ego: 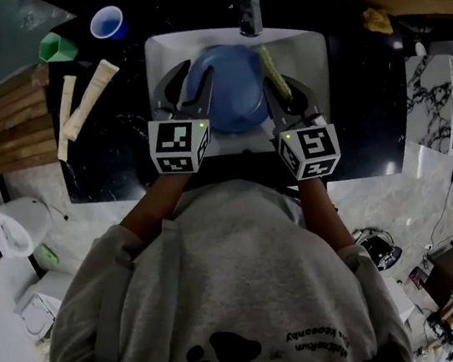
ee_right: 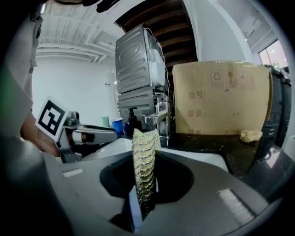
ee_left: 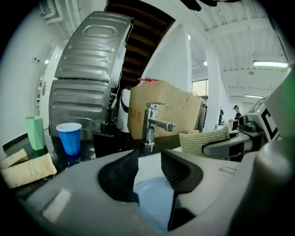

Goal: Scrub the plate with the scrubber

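Note:
A blue plate (ego: pixel 234 90) lies in the white sink (ego: pixel 307 46). My left gripper (ego: pixel 185 81) hangs over the plate's left edge, its jaws standing apart and gripping nothing. In the left gripper view the left gripper (ee_left: pixel 150 166) shows the plate (ee_left: pixel 154 198) below the gap between its pads. Over the plate's right edge, my right gripper (ego: pixel 284 87) is shut on a yellow-green knitted scrubber (ego: pixel 274 72). The right gripper view shows the scrubber (ee_right: pixel 144 175) upright, pinched in the right gripper (ee_right: pixel 145 170).
A chrome faucet (ego: pixel 247 4) stands behind the sink. On the dark counter to the left are a blue cup (ego: pixel 107 22), a green cup (ego: pixel 57 48) and two beige packets (ego: pixel 84 100). A yellow sponge (ego: pixel 377 20) lies at right, a cardboard box (ee_right: pixel 216 97) behind.

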Motion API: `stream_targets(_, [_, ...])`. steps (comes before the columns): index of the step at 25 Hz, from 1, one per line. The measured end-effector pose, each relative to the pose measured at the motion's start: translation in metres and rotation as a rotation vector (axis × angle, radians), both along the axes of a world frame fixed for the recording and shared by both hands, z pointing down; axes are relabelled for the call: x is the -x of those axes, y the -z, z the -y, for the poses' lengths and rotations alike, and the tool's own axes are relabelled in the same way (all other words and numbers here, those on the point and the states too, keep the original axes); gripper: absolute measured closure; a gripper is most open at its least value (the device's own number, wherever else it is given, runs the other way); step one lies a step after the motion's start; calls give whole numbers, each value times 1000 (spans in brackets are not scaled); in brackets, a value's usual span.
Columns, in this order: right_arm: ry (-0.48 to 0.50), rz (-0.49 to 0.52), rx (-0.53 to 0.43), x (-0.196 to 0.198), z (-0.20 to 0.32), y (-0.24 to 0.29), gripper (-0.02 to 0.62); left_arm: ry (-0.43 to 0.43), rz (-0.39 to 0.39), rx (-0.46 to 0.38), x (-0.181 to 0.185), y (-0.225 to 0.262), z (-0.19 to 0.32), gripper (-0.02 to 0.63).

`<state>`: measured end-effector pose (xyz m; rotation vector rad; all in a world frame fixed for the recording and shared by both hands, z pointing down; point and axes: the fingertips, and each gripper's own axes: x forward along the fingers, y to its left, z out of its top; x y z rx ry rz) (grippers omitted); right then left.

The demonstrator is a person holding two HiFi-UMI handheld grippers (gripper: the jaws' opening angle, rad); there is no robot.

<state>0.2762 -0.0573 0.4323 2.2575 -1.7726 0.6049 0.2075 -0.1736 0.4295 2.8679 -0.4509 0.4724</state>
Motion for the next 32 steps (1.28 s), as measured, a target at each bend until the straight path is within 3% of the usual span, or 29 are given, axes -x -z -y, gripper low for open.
stream_targets(6, [-72, -88, -100, 1, -8, 40, 528, 17, -126, -88, 10, 53, -17, 475])
stream_targets(16, [-72, -249, -309, 24, -18, 132, 528, 38, -285, -221, 33, 139, -49, 606])
stream_targets(24, [-81, -347, -428, 44, -37, 184, 528, 50, -324, -285, 55, 174, -73, 606])
stream_targets(32, [-78, -343, -466, 73, -51, 204, 531, 34, -320, -324, 69, 182, -92, 606])
